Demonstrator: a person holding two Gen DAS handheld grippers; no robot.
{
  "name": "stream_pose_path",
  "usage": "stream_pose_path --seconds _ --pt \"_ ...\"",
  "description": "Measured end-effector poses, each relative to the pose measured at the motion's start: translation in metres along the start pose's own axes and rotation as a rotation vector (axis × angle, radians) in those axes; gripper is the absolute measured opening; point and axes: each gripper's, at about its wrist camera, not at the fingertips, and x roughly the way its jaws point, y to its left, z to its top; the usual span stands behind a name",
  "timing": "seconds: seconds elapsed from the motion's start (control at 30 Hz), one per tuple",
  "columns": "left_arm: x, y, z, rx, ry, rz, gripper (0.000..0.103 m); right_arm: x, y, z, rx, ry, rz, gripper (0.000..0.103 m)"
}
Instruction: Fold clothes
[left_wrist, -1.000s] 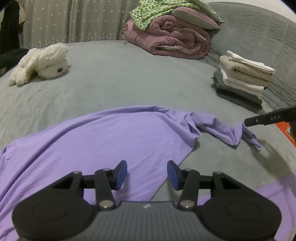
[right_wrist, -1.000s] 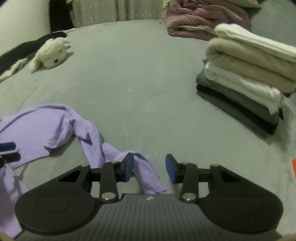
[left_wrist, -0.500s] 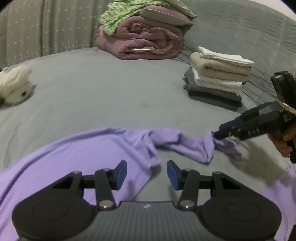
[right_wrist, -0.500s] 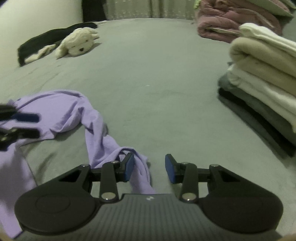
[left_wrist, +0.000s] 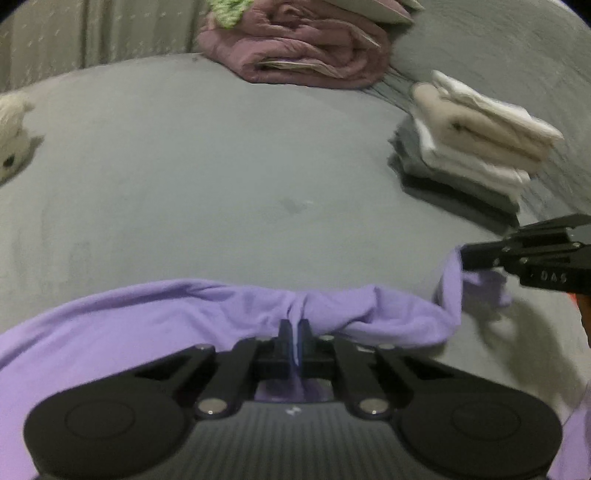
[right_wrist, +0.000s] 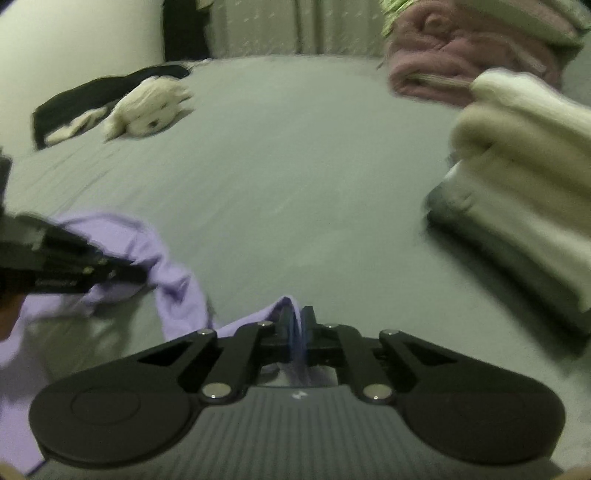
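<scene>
A purple shirt (left_wrist: 147, 325) lies rumpled on the grey bed (left_wrist: 221, 166), one sleeve trailing right. In the left wrist view my left gripper (left_wrist: 294, 325) has its jaws closing, pads pinching a fold at the shirt's far edge. The right gripper (left_wrist: 461, 258) comes in from the right and nips the sleeve end, lifting it slightly. In the right wrist view the right gripper (right_wrist: 297, 312) has its jaws closing too, with purple cloth (right_wrist: 177, 295) squeezed between the pads. The left gripper (right_wrist: 144, 275) shows at the left edge, holding the same shirt.
A stack of folded clothes (left_wrist: 472, 147) sits at the right, close to the right gripper. A rolled pink quilt (left_wrist: 303, 55) lies at the back. A white plush toy (right_wrist: 147, 110) rests far left beside a black garment (right_wrist: 92, 96).
Both grippers went from open to shut on the purple shirt. The left gripper slid right along the shirt's edge to the sleeve's base; the right one took the sleeve end.
</scene>
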Motion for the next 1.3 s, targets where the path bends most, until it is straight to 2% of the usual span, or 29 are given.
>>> stream_pose_path --seconds 0.17,0.3,0.37,0.73,1.0,1.03,1.13,1.2,1.23,1.3 --pt "-0.018 0.008 0.014 -0.032 -0.106 0.010 0.002 -0.005 -0.011 0.022 -0.029 -0.084 -0.160 0.004" --pt "-0.030 0.001 0.024 0.010 -0.149 -0.002 0.002 -0.005 -0.015 0.030 -0.065 -0.133 -0.240 0.004" --pt "-0.033 -0.006 0.024 0.051 -0.149 -0.025 0.002 -0.005 -0.016 0.026 -0.089 -0.146 -0.250 0.004" --pt "-0.022 -0.038 -0.023 0.283 -0.011 -0.107 0.002 0.002 -0.019 -0.047 -0.067 -0.066 -0.243 0.004" --pt "-0.021 -0.037 -0.032 0.387 0.069 -0.145 0.003 -0.023 -0.022 -0.078 0.021 -0.053 -0.162 0.009" --pt "-0.023 -0.037 -0.031 0.390 0.076 -0.161 0.003 -0.026 -0.022 -0.079 0.033 -0.048 -0.148 0.014" --pt "-0.024 -0.036 -0.025 0.372 0.070 -0.194 0.009 -0.035 -0.024 -0.082 0.078 -0.035 -0.111 0.016" --pt "-0.021 -0.036 -0.020 0.348 0.062 -0.219 0.015 -0.042 -0.028 -0.083 0.112 -0.051 -0.090 0.027" --pt "-0.020 -0.037 -0.018 0.334 0.056 -0.224 0.017 -0.046 -0.031 -0.083 0.130 -0.067 -0.082 0.041" --pt "-0.015 -0.039 -0.015 0.310 0.046 -0.229 0.022 -0.053 -0.036 -0.081 0.165 -0.096 -0.059 0.043"
